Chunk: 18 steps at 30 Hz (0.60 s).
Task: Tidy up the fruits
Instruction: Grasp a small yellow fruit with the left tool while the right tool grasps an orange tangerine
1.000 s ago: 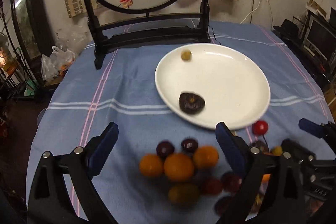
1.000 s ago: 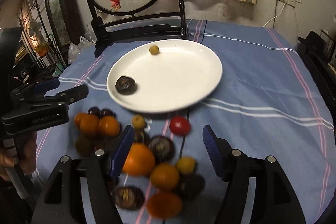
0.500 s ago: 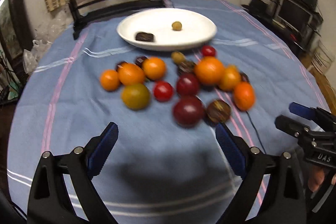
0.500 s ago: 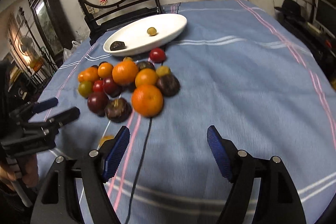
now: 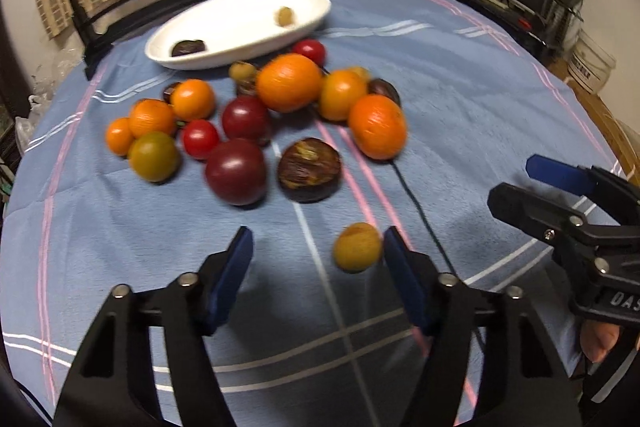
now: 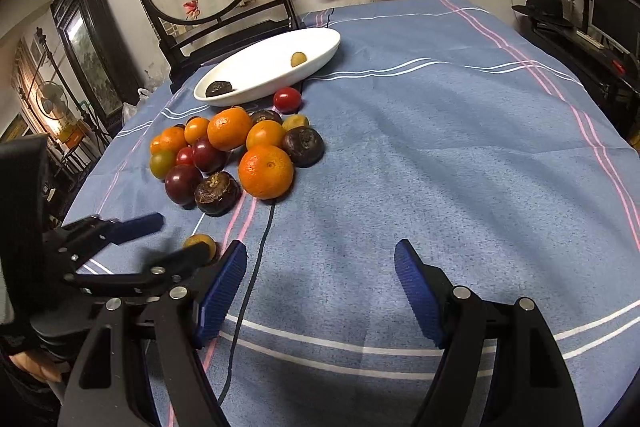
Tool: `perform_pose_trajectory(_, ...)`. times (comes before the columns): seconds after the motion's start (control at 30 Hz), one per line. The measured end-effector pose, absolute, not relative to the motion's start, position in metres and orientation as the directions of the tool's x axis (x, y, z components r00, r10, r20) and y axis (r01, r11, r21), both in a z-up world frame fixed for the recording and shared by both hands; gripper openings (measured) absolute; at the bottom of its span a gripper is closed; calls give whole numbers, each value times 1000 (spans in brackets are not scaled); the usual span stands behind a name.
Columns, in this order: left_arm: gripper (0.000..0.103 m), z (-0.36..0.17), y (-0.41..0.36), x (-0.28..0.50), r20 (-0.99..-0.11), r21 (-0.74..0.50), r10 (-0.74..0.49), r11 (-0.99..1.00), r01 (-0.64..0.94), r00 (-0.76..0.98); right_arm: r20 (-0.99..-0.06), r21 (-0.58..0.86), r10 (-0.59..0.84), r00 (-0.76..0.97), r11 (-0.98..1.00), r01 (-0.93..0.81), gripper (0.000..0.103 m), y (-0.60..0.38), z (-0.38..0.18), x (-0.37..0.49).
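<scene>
Down in front of me, my left claw [image 5: 316, 251] tilts steeply toward a blue striped tablecloth [image 5: 460, 99]. Its jaws are closing, and a small yellow-orange fruit [image 5: 357, 247] sits between them, just beside the right-hand blue pad [image 5: 404, 283]; I cannot tell whether that pad touches it yet. The other pad stands well clear of it. The fruit is nearly round, so it has no clear long axis and points no particular way; it is slightly blurred.

Beyond my left claw's tips lies the pile of fruits: a dark red plum [image 5: 237, 171] and a brown, flattened fruit [image 5: 309, 169] nearest, then oranges [image 5: 289, 82], red tomatoes and a greenish one [image 5: 154, 155] behind them. Farther ahead rests a white plate [image 5: 240, 27], an oval with its long axis running left to right and rising to the right. It holds one dark fruit [image 5: 188, 47] at its left end and one small yellow fruit [image 5: 285, 15] toward its right.

My right claw [image 6: 320, 279] hangs to the right of my left one, jaws spread wide over bare cloth with nothing between them. A thin black cable [image 6: 256, 275] runs along the cloth just beside its left-hand pad, toward the pile.
</scene>
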<state>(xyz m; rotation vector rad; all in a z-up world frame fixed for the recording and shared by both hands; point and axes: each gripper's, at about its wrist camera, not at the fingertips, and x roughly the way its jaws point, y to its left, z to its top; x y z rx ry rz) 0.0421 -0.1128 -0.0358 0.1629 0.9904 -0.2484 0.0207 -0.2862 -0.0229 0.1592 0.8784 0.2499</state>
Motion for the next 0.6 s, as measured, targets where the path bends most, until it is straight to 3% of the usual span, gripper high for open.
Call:
perform_pose_trajectory(0.07,41,-42,-119,46,-855,6,-150,954,299,496,-738,239,280,614,959,-150,77,-286,-23,21)
perform_pose_trajectory(0.1,39,-44,-120,46,-853,6,-152,954,301,499,-738,239,281,614,959,-152,77,-286,-23,20)
perform_pose_trajectory(0.13,24,-44,-121,45,-845,11,-152,954,301,512,-738,240,283,613,959,-153,77,-285,-23,21)
perform_pose_trajectory(0.4,23,-34,-94,43,-838,-16,-158,964,266,522,-778,256,324,539,946,-199,77,-264,-26,38)
perform_pose_trajectory(0.6,23,-25,-60,43,-826,-33,-149,975,218,544,-824,163,265,501,957,-238,77,-234,-31,60)
